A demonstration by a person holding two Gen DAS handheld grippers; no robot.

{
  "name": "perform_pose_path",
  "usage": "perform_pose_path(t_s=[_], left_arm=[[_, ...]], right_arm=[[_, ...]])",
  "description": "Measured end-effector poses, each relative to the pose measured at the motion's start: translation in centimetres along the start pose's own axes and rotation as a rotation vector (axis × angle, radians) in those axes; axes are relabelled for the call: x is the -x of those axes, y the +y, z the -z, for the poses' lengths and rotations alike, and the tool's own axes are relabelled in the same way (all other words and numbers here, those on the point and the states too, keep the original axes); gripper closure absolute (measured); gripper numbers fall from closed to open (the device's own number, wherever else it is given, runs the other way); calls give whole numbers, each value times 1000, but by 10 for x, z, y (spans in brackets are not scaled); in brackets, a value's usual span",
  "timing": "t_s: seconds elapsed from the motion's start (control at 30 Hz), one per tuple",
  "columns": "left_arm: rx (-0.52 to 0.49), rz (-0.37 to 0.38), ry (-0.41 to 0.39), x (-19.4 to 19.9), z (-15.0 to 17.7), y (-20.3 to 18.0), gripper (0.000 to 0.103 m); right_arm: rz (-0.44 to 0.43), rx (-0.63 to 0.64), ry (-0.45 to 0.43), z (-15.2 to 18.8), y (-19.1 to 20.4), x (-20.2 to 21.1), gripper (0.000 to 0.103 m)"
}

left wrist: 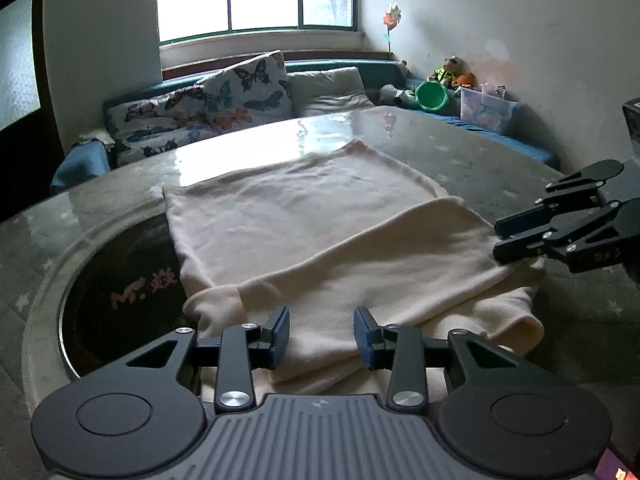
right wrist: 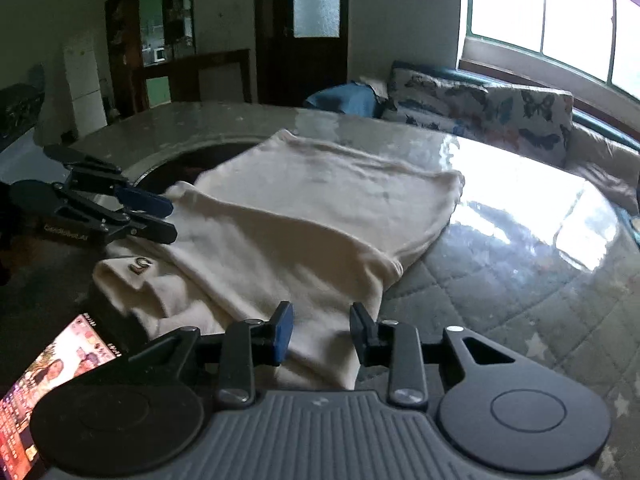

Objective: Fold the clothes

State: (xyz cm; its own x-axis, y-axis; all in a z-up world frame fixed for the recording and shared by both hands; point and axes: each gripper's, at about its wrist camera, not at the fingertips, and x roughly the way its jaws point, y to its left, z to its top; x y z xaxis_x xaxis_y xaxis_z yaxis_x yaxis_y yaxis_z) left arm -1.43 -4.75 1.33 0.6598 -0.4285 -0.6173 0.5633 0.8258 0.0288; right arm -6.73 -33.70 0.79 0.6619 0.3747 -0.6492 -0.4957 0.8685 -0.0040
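With the cream sweater (left wrist: 320,232) lying part-folded along the near edge of the desk (left wrist: 500,168), we held the left hand-held gripper (left wrist: 322,336) and right hand-held gripper (right wrist: 320,334) parted above it, gripping nothing, so a shallow pinch might drag only the top layer and undo the fold.

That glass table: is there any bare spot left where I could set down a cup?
Yes. The glass table is bare between the cream garment and the butterfly cushions, and along its right side. The near edge is crowded: both grippers, garment folds and a lit phone. The dark round inset borders the garment's other side.
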Motion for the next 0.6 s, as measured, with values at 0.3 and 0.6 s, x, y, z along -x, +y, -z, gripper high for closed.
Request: perform_pose_path(t_s=[0.3,0.6], left_arm=[[-172,13,43,35,22,3,64],[-353,19,54,41,42,-12,64]], right_arm=[[-21,165,38,0,16,18,71],[-34,510,73,17,63,13,55]])
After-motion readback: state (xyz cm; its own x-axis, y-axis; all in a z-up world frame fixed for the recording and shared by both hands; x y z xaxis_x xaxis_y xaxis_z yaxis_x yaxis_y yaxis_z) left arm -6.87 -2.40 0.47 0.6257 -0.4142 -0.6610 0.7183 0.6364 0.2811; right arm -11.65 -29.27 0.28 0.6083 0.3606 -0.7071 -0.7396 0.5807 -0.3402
